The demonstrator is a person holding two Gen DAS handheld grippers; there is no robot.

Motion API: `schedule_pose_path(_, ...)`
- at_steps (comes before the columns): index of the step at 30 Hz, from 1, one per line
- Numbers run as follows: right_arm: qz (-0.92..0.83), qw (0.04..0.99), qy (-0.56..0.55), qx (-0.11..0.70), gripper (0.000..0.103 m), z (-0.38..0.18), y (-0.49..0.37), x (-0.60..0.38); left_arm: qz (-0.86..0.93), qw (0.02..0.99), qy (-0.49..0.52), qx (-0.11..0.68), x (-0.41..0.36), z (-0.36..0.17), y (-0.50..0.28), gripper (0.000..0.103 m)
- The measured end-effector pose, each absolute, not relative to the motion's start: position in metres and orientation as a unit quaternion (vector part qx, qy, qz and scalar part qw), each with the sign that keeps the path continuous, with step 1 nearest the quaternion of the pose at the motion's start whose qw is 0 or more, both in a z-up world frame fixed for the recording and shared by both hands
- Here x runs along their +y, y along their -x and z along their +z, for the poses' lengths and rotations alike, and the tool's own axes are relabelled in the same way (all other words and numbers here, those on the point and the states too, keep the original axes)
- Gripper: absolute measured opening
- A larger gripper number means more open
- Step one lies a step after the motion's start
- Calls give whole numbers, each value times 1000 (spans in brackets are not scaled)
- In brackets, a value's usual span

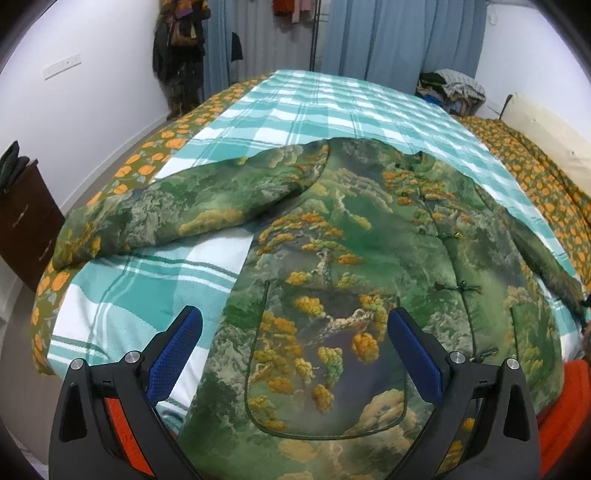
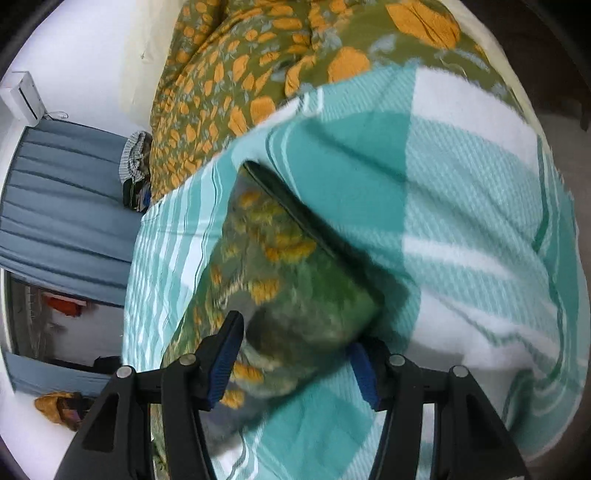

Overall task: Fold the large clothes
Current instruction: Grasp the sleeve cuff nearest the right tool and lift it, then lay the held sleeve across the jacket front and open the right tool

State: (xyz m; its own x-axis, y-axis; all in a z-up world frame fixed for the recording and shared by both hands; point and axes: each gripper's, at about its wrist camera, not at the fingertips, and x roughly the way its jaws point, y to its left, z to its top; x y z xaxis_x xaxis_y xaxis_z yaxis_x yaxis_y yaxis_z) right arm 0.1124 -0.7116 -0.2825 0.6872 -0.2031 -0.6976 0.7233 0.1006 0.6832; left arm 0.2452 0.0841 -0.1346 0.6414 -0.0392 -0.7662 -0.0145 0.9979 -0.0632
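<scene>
- Padded jacket (image 1: 351,236): green landscape print with orange-yellow trees, lying face up on the bed, knot-button front closed; it is the landmark for all items below.
- Checked blanket (image 1: 325,107): teal and white, directly under the jacket and spread beyond its collar toward the far end of the bed.
- Floral bedspread (image 1: 159,162): olive with orange flowers, showing past the blanket's edges on both sides of the jacket.
- One sleeve (image 1: 177,210): stretched sideways from the jacket's shoulder, its cuff reaching past the blanket's edge onto the floral bedspread.
- Patch pocket (image 1: 325,373): dark-piped, on the jacket's lower front.
- Left tool (image 1: 295,350): blue pads apart, poised over the pocket with nothing gripped; whether the pads touch the cloth cannot be told.
- Other sleeve end (image 2: 295,280): a blurred tube of the same print with a dark edge, lying on the checked blanket.
- Right tool (image 2: 295,354): jaws part-way apart with the sleeve end between them; the blur hides whether the pads press on the cloth.
- Blue curtains (image 1: 399,33): on the wall beyond the jacket's collar end.
</scene>
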Motion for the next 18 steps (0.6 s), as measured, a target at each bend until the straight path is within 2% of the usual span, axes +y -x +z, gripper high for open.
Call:
schedule_pose_path(1, -335, 717, -566, 230, 19, -277, -116, -711, -6, 905, 33, 425, 85, -136, -246, 100)
schedule_pose_path(2, -338, 728, -549, 234, 19, -269, -119, -709, -5, 904, 35, 427, 86, -137, -246, 100)
schedule_pose_path(3, -339, 748, -521, 234, 13, -254, -124, -705, -5, 903, 36, 428, 86, -139, -246, 100)
schedule_pose_path(8, -285, 846, -386, 234, 11, -181, -148, -663, -10, 900, 34, 435, 80, -146, -251, 100)
schedule_pose_path(12, -195, 921, -248, 229, 11, -111, -172, -585, -18, 899, 31, 437, 72, -148, -252, 100)
schedule_pose_path(15, -136, 950, -156, 232, 11, -85, -188, -518, -26, 898, 28, 439, 65, -150, -251, 100)
schedule_pose_path(18, -90, 961, -92, 245, 11, -82, -203, -462, -32, 896, 23, 442, 62, -152, -249, 100)
